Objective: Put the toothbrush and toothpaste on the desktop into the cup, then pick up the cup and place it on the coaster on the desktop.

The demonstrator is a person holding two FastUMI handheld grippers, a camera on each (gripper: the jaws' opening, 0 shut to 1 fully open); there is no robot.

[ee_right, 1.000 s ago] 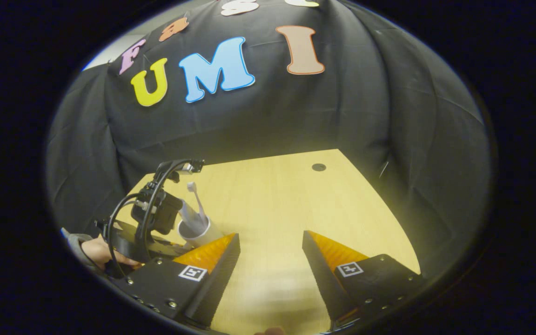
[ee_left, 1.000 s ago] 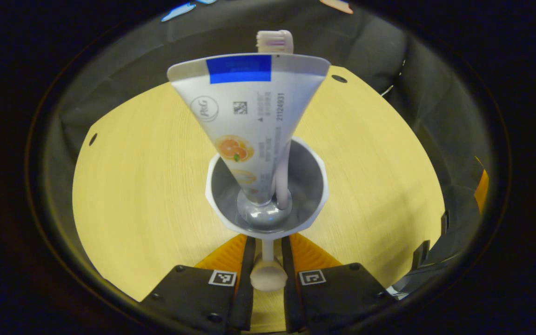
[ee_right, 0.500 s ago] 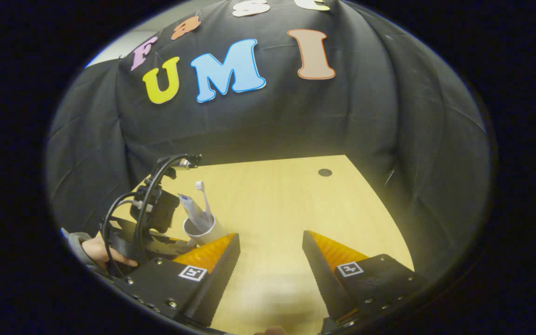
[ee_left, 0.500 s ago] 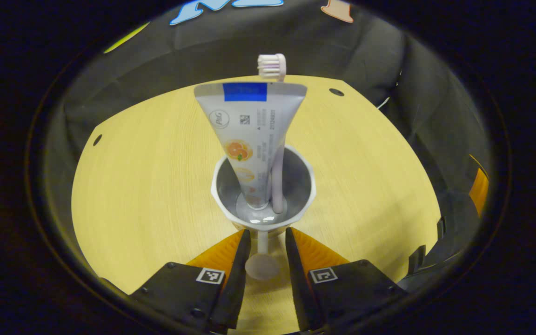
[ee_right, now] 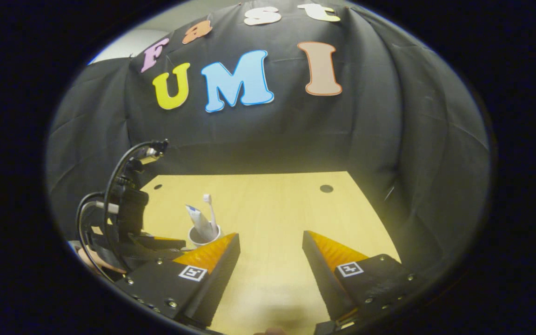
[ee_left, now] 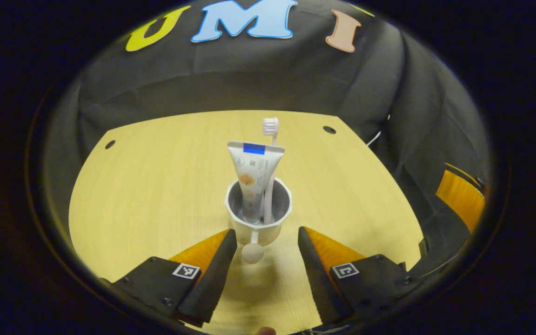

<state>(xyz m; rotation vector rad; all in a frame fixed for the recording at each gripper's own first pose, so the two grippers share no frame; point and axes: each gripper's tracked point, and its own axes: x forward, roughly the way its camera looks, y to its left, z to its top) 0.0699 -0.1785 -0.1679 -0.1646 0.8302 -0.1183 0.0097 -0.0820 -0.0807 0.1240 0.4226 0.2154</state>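
Cup (ee_left: 258, 218): white, upright on the wooden desktop (ee_left: 147, 195), its knobbed handle (ee_left: 252, 252) pointing toward the camera in the left gripper view. No coaster can be made out beneath it; the base is too hard to read to say what it rests on.

Toothpaste (ee_left: 253, 179): grey tube standing cap-down inside the cup, flat crimped end up, marked with a blue strip.

Toothbrush (ee_left: 270, 158): pale, upright in the cup just beside the tube, bristle head above the tube's top.

Left gripper (ee_left: 266, 237): jaws spread apart, holding nothing; the fingertips flank the cup's handle without touching it.

Right gripper (ee_right: 271, 242): jaws spread wide over bare desktop, holding nothing, well apart from the cup, which sits to its left beside the left gripper's body.
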